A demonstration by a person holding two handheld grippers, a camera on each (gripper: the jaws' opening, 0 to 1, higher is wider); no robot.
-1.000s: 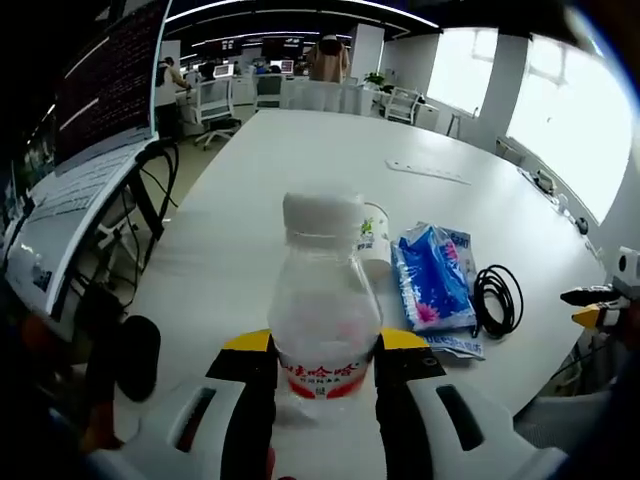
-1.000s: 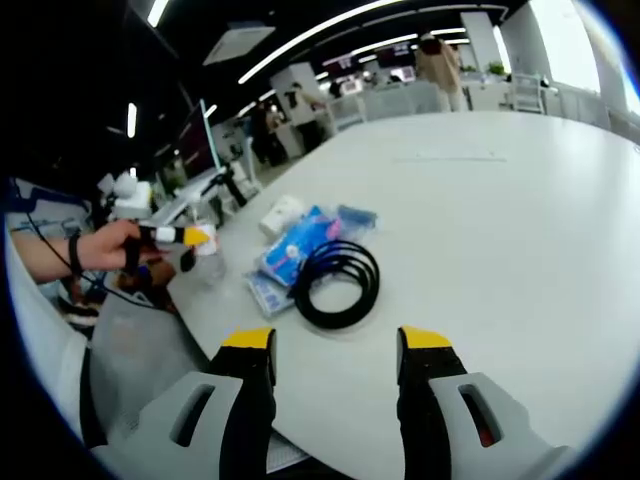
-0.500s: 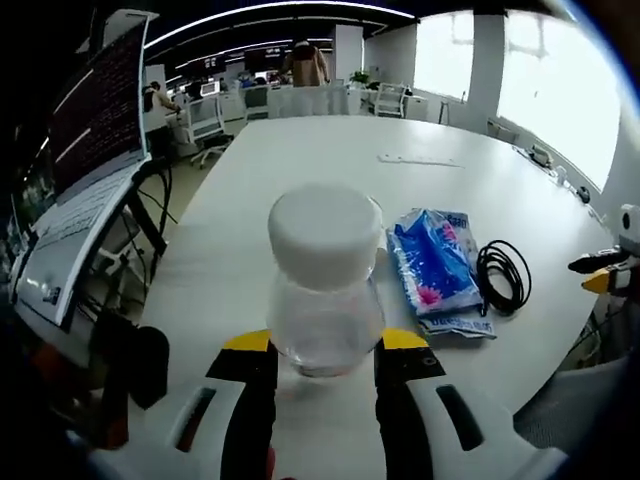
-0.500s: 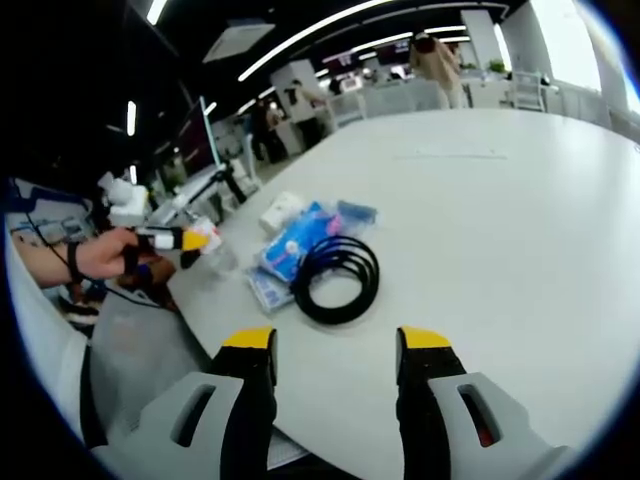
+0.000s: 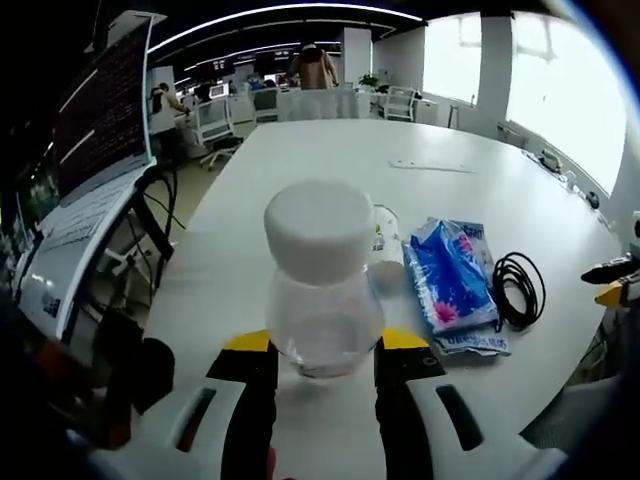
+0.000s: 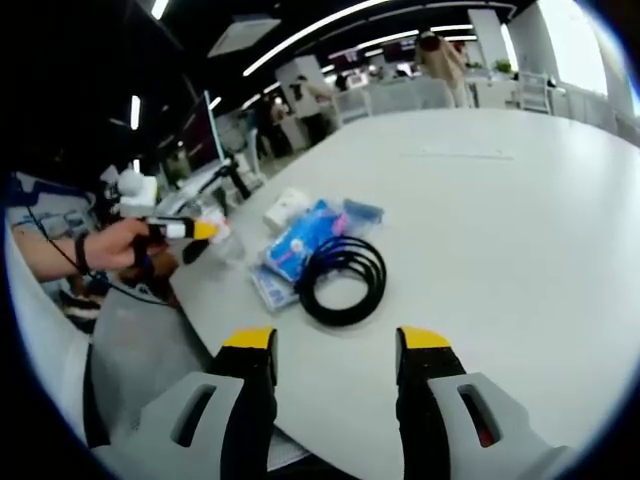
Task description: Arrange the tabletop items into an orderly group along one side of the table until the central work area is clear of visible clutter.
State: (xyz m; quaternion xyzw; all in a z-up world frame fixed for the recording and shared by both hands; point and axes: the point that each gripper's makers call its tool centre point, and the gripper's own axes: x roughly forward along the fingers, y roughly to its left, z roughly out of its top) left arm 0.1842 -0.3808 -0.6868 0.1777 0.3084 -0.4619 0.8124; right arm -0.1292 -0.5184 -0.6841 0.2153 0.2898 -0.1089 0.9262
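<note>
My left gripper point(image 5: 323, 345) is shut on a clear plastic bottle point(image 5: 325, 315) with a white cap point(image 5: 320, 225), tipped so the cap faces the camera. In the right gripper view, a hand holds that left gripper point(image 6: 185, 232) with the bottle point(image 6: 222, 240) over the table's near-left edge. Past the bottle lie a white cup point(image 5: 385, 250), a blue tissue pack point(image 5: 450, 275), a flat packet point(image 5: 470, 345) and a coiled black cable point(image 5: 520, 290). My right gripper point(image 6: 335, 345) stands open with nothing between its fingers, just short of the cable point(image 6: 343, 280) and tissue pack point(image 6: 300, 240).
The white table point(image 6: 480, 220) stretches wide and bare beyond the group. A white strip point(image 5: 430, 167) lies far out on it. A white box point(image 6: 285, 210) sits by the tissue pack. A monitor on a stand point(image 5: 95, 110) is off the table's left side, with office chairs behind.
The bottle has tipped from upright toward the camera, hiding its red label behind the cap. The left view has shifted slightly. The right gripper has hardly moved.
</note>
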